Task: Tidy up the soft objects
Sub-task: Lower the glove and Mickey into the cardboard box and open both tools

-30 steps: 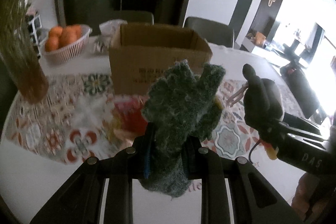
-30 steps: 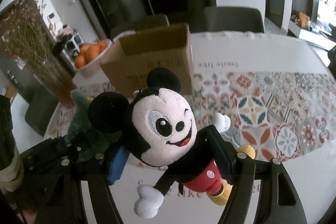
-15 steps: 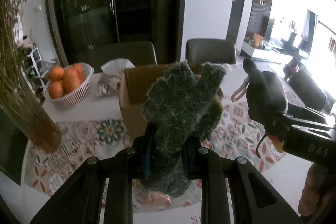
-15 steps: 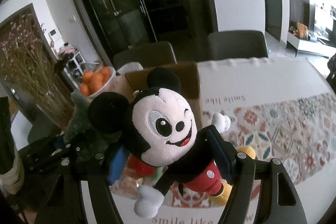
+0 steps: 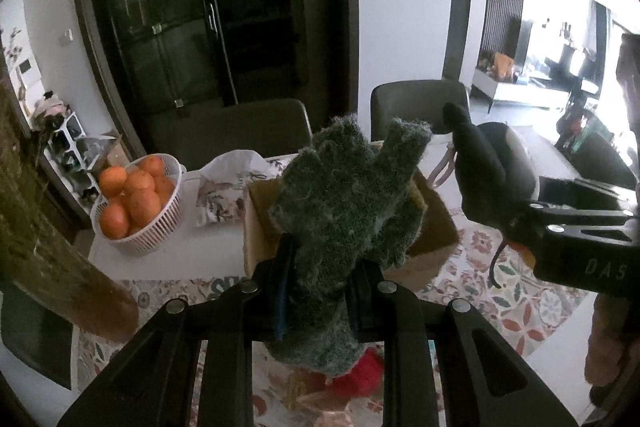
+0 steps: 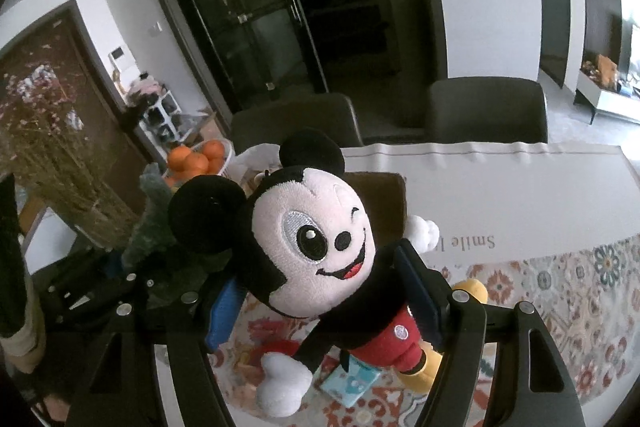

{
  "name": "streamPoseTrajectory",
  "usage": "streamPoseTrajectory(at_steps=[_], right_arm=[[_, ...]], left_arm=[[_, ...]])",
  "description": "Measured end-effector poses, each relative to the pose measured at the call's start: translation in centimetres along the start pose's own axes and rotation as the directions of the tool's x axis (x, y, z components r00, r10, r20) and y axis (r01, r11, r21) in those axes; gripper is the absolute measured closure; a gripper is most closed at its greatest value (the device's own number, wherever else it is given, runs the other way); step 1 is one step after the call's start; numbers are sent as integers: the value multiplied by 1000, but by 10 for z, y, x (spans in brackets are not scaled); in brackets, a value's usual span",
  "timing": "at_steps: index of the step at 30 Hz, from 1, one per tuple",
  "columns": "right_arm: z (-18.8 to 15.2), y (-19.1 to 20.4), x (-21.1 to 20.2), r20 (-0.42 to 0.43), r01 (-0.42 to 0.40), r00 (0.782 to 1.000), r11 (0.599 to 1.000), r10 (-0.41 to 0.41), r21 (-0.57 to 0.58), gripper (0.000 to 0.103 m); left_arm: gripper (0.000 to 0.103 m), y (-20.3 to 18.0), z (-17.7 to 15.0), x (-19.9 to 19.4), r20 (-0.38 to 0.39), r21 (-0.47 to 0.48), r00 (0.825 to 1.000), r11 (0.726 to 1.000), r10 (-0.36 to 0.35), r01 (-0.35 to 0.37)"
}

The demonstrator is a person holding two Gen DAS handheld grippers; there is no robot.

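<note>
Two handheld black grippers, one per wrist camera
Left gripper [image 5: 320,291]: silver screws, blue-edged pads; right gripper [image 6: 328,299] likewise; white "DAS" lettering.

Both fisheye views were daylit but uneven. Strong daylight poured in from the room to the right of the jaws, washing that side out to white glare in the left wrist view. The dark glass cabinet [image 5: 200,27] beyond the jaws stayed dim, with faint reflections. Straight lines bowed toward the edges, and black vignette filled the corners. The mouse plush [image 6: 320,247] looked sharp and evenly lit; the green plush [image 5: 344,211] was backlit, its near side shadowed.
</note>
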State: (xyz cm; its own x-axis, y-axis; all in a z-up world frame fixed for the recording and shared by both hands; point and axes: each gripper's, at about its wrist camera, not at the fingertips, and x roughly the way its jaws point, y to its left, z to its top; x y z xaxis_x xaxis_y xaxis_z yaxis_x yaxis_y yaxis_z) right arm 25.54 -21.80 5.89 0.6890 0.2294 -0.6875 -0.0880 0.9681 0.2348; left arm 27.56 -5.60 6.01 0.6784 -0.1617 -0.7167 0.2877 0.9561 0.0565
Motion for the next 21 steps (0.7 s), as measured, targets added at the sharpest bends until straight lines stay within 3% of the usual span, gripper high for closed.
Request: streamPoseTrajectory(at_steps=[11, 16, 21], right_arm=[[50, 2, 59, -124, 25, 991, 992, -40, -124, 30], [65, 0, 85, -184, 26, 981, 986, -57, -165, 30], [73, -1, 109, -235, 33, 969, 980, -80, -194, 30]], left_arm=[[79, 12, 31, 56, -105, 66, 994, 998, -14, 21], [78, 14, 41, 92, -189, 90, 981, 994, -36, 54], [68, 12, 49, 121, -245, 112, 967, 989, -71, 101]])
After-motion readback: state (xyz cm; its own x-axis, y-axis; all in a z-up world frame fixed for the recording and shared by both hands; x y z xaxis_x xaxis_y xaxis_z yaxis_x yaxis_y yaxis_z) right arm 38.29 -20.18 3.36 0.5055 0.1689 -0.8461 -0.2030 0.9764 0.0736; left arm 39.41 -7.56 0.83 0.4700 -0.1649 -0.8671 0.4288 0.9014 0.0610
